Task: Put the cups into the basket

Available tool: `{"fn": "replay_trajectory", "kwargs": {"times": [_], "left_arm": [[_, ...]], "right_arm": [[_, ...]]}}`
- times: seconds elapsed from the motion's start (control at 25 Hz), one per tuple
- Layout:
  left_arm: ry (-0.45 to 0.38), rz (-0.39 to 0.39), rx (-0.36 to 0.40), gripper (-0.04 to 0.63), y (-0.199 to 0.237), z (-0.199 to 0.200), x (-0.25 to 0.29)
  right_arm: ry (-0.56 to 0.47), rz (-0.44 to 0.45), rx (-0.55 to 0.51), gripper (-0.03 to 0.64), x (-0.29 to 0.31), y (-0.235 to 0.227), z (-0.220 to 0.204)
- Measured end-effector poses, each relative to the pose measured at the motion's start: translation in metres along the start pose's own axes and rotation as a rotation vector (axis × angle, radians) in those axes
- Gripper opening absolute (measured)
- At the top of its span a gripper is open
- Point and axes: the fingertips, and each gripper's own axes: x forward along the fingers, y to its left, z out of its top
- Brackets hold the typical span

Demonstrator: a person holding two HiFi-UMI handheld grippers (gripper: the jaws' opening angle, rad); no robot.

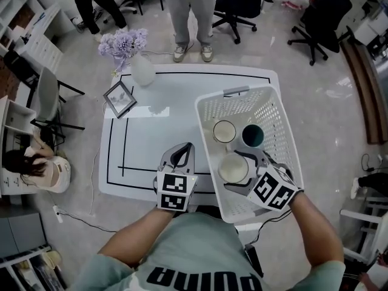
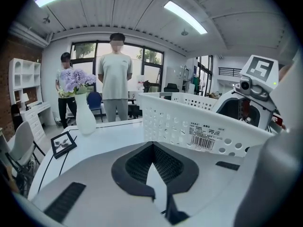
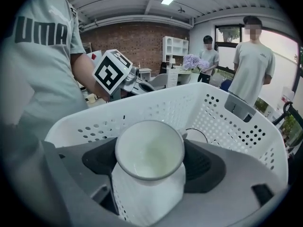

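One basket point(image 1: 277, 121), three cups point(image 1: 253, 136) inside, right gripper point(image 3: 150, 163) pinching the white cup point(image 3: 149, 148), left gripper point(image 2: 152, 163) pressed together

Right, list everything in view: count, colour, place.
table: 1, white with black lines, centre
basket: 1, white, on the table's right part
white cup: 1, in the basket, near end
cream cup: 1, in the basket, middle
teal cup: 1, dark, beside the cream cup
vase: 1, white, far left corner, holding purple flowers
picture frame: 1, dark, table's left edge
bystanders: 2, standing beyond the table
left gripper: fingers shut, empty
right gripper: fingers shut on white cup
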Motion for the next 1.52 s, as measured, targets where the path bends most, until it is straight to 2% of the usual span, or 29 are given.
{"fn": "replay_trajectory", "kwargs": {"times": [0.56,1.16,1.52], "left_arm": [[0.026,-0.003,0.007,0.006,0.000,-0.017,0.012],[0.031,-0.002,0.011,0.006,-0.002,-0.023,0.016],[0.031,-0.009,0.011,0.006,-0.006,-0.027,0.017]], "right_arm": [[0.093,0.026,-0.039,0.400,0.032,0.000,-0.041],[0.152,0.041,-0.078,0.400,0.047,0.002,-0.061],[0.233,0.033,-0.099,0.400,0.050,0.001,-0.079]]}}
